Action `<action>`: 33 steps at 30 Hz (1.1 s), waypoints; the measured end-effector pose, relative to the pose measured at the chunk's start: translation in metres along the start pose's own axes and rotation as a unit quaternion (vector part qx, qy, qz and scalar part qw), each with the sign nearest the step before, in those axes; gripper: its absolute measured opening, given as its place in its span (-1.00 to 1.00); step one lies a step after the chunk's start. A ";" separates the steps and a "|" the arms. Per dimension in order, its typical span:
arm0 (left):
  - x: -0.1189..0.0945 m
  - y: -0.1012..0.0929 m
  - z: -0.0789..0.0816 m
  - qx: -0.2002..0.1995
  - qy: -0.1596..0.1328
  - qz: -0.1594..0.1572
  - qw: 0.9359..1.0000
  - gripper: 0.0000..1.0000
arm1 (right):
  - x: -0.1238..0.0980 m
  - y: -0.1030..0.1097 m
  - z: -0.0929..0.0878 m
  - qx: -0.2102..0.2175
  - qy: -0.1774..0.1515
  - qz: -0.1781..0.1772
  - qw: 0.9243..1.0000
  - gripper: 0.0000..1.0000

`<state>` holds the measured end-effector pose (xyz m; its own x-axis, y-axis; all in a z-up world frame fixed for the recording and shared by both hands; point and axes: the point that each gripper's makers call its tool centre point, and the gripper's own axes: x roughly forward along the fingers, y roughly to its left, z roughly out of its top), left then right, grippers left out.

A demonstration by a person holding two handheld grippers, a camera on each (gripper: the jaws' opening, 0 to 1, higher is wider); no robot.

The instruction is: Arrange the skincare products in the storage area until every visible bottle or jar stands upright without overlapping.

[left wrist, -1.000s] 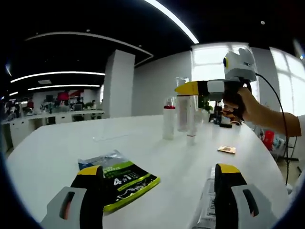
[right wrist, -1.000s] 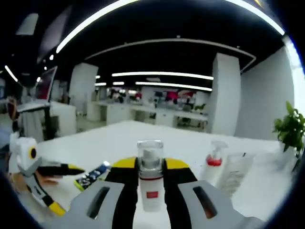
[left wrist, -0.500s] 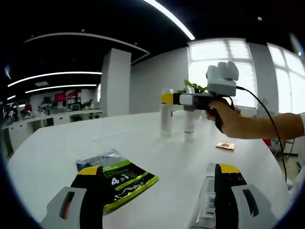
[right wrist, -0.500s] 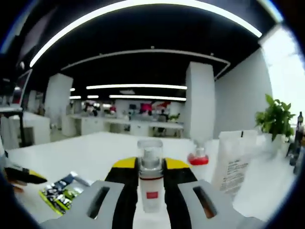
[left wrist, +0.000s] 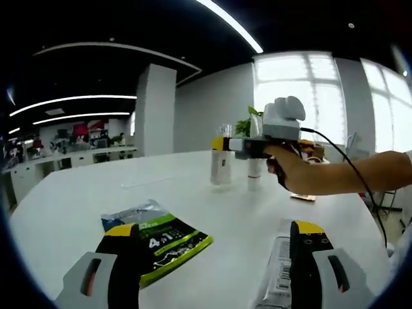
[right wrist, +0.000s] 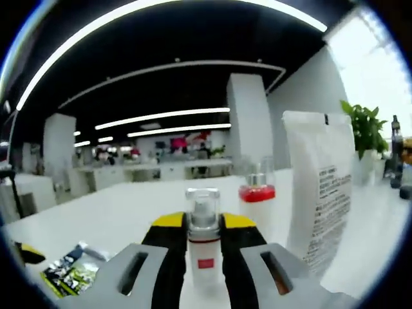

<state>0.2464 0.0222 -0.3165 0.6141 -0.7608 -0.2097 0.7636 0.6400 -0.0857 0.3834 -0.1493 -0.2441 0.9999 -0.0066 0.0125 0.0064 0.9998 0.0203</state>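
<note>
- At the bottom centre of the right gripper view, my right gripper [right wrist: 203, 248] is closed on a small spray bottle [right wrist: 203, 241], its yellow-tipped jaws pressed against both sides.
- The bottle stands upright: white body, small red square label, silver collar and a clear cap over the nozzle.
- Just right of it in that view stands a bottle with a red collar [right wrist: 256, 203], and right of that a tall white pouch [right wrist: 317, 196] with fine print I cannot read.
- In the left gripper view, right of centre, the same gripper [left wrist: 219, 143] reaches in from the right, held by a hand [left wrist: 291, 170], with the bottle upright at the white table [left wrist: 84, 193]; whether its base touches the top I cannot tell.
- The red-collared bottle [left wrist: 255, 172] sits partly behind the gripper there, and the pouch is hard to make out.
- At the bottom of the left gripper view, my left gripper [left wrist: 212, 257] has its jaws wide apart and holds nothing.
- A green and black sachet [left wrist: 158, 239] lies flat by its left jaw; a clear tube [left wrist: 277, 277] lies beside the right jaw, cut off by the frame edge.
- The sachet [right wrist: 67, 277] is a blur at the lower left of the right gripper view.
</note>
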 end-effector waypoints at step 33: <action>-0.001 -0.009 -0.003 -0.009 -0.007 -0.005 1.000 0.99 | 0.035 0.001 -0.017 -0.022 0.017 -0.015 1.000 -0.63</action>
<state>0.2383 0.0173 -0.3181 0.6098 -0.7681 -0.1955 0.7656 0.6347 -0.1054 0.4185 -0.1482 -0.2604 0.9991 -0.0358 -0.0215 0.0353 0.9991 -0.0243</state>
